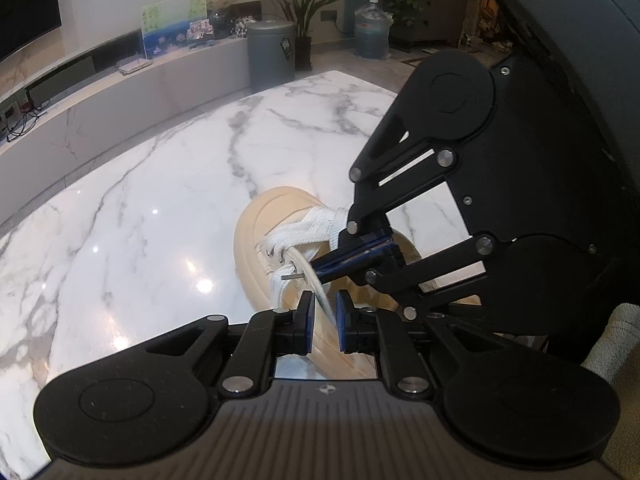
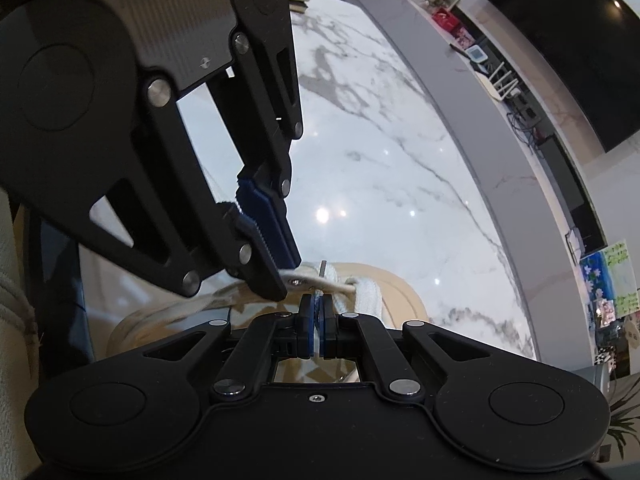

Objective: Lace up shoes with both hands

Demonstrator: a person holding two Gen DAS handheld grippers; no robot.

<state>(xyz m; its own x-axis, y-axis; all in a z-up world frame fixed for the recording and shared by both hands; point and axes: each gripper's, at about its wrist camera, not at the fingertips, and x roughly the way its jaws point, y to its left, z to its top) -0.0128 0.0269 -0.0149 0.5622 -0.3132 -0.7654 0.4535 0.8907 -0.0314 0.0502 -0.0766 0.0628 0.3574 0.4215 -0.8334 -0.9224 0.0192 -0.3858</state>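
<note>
Shoe [image 1: 276,216], beige, on marble table [image 1: 160,200]; white lace [image 1: 308,272] flat, soft, limp, light, stiff only at tip; best pinched near tip; right gripper [image 2: 317,312] clenched on lace; left gripper [image 1: 323,312] released, pads astride lace strand

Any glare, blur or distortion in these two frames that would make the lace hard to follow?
Left wrist view: ceiling-light glare spots on the marble table, not on the shoe; the lace is slightly motion-blurred between the left gripper pads. Right wrist view: similar glare spots; strong fisheye bending of the table edge; the right gripper hides most of the lace.
</note>
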